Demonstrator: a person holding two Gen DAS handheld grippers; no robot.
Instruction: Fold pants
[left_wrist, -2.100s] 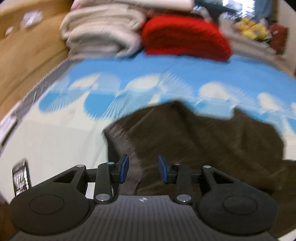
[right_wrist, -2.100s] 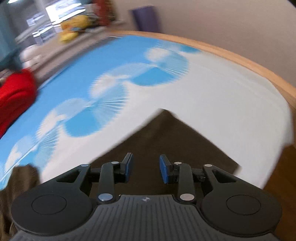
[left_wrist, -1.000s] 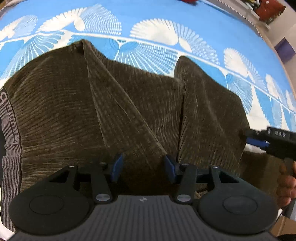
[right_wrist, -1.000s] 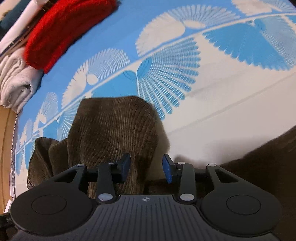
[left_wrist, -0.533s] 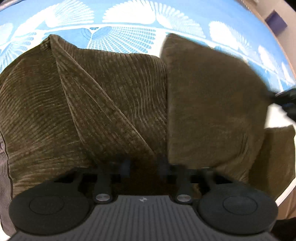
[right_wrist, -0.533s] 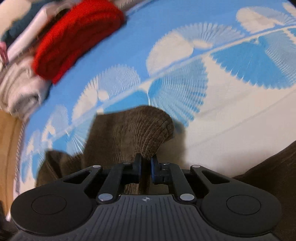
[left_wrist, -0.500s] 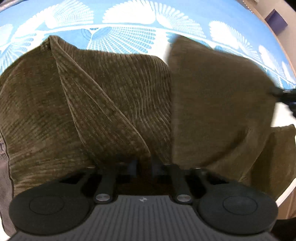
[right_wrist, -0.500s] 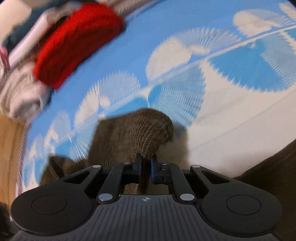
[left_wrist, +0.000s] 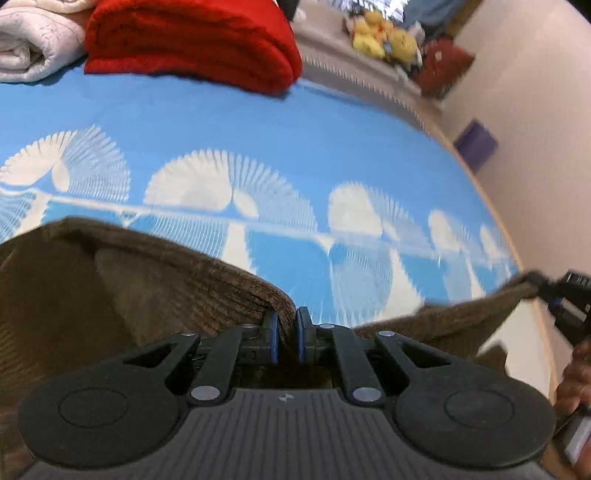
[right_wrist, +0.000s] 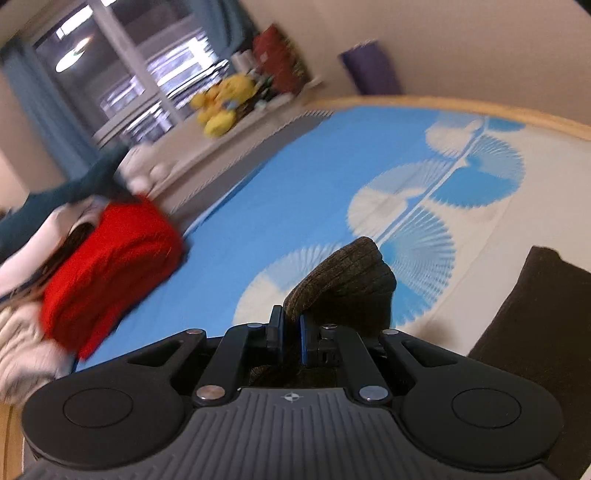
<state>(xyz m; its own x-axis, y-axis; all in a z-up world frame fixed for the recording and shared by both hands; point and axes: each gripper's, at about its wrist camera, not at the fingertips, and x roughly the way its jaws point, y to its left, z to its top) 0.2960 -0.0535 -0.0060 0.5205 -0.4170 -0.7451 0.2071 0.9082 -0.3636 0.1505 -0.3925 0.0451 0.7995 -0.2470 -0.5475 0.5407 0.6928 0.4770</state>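
The left tool (left_wrist: 285, 334) is pinched tight on a fold of the brown corduroy pants (left_wrist: 155, 280), its blue pads nearly meeting with the ribbed cloth squeezed between them. From that pinch the fabric runs left in a broad slack sheet and right as a taut edge to the right tool (left_wrist: 554, 295), which shows at the far right of the left wrist view with a hand (left_wrist: 576, 373) behind it. The pants are raised above the bed's blue sheet (left_wrist: 258, 140) (white fan-shaped motifs cross it in a band) — the lifted edge spans between the two tools.

In the right wrist view the right tool (right_wrist: 290, 332) is likewise clamped on the pants (right_wrist: 343, 280): a rounded hump of corduroy stands up just past its fingertips. Another dark brown part of the garment (right_wrist: 535, 314) lies on the sheet (right_wrist: 280, 192) at the right edge.

At the far side of the bed sits a folded red knit (left_wrist: 192, 40), touching a folded off-white blanket (left_wrist: 33, 44) on its left. Beyond the bed — blurred — are yellow plush toys (right_wrist: 221, 103), and a purple box (left_wrist: 476, 146) stands near the wall.
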